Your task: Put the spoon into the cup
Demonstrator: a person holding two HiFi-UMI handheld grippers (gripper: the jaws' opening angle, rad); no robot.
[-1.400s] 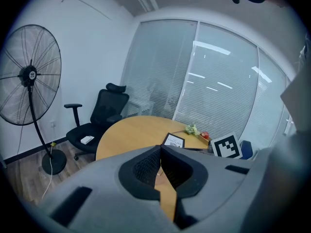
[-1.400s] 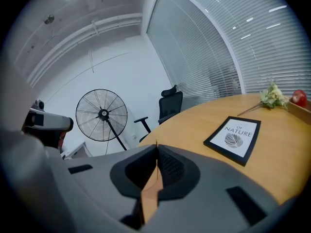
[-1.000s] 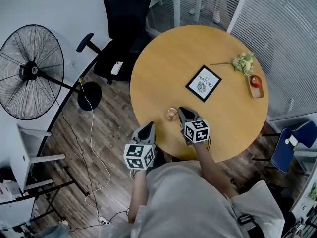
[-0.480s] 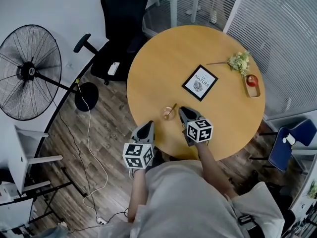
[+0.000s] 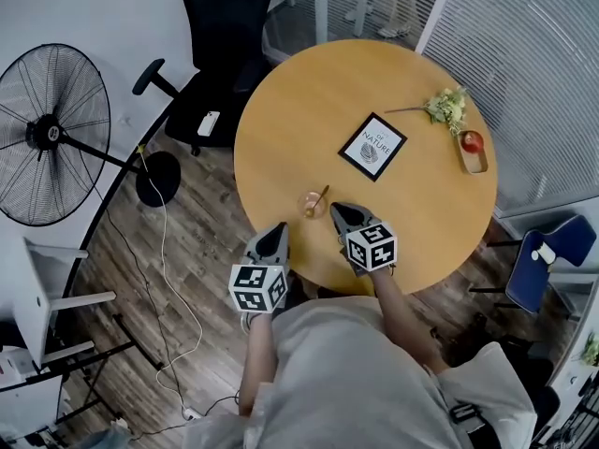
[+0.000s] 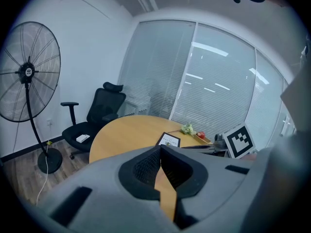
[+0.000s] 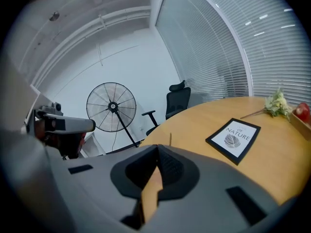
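Note:
A small clear cup [image 5: 311, 205] stands near the front edge of the round wooden table [image 5: 299, 101]. The spoon [image 5: 321, 195] leans inside it, handle up and to the right. My right gripper [image 5: 336, 210] sits just right of the cup, shut and holding nothing, apart from it. In the right gripper view the jaws [image 7: 157, 147] meet at the tip, and the spoon handle [image 7: 170, 139] pokes up just beyond them, the cup itself hidden. My left gripper [image 5: 280, 229] hangs at the table's edge, left of the cup, shut and holding nothing [image 6: 160, 148].
A framed card [image 5: 372, 147] lies mid-table. A sprig of flowers [image 5: 446, 107] and a small tray with a red fruit [image 5: 472, 148] sit at the far right. A black office chair [image 5: 229, 36] and a standing fan [image 5: 47, 129] stand left of the table.
The view has shifted slightly. My right gripper has drawn a little away from the cup, and the spoon's handle now shows leaning in it. The left gripper has barely moved.

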